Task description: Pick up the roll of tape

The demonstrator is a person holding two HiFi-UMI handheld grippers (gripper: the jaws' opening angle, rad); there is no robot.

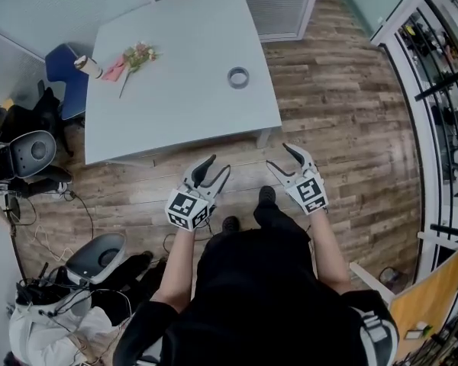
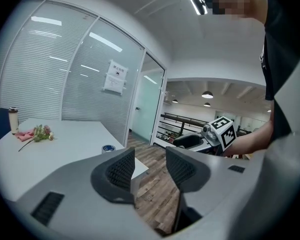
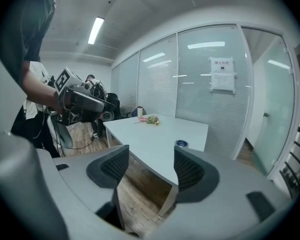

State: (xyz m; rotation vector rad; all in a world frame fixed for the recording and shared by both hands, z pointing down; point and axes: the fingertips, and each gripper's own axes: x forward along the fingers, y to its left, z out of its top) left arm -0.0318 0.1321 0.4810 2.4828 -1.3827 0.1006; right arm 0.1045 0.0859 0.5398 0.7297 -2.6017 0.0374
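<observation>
The roll of tape [image 1: 238, 77] lies flat on the pale table [image 1: 183, 105], toward its right side; it also shows small in the left gripper view as the tape [image 2: 108, 148] and in the right gripper view as the tape [image 3: 181, 144]. My left gripper [image 1: 216, 170] hovers over the wooden floor just short of the table's near edge, open with nothing between its jaws. My right gripper [image 1: 283, 158] hangs beside it to the right, open wider and likewise empty. Both are well short of the tape.
A small bunch of flowers on pink paper [image 1: 131, 59] and a bottle [image 1: 88, 66] rest at the table's far left. A blue chair [image 1: 65, 71] stands behind it. Bags, helmets and cables [image 1: 76, 269] crowd the floor at left. Shelving [image 1: 443, 105] lines the right.
</observation>
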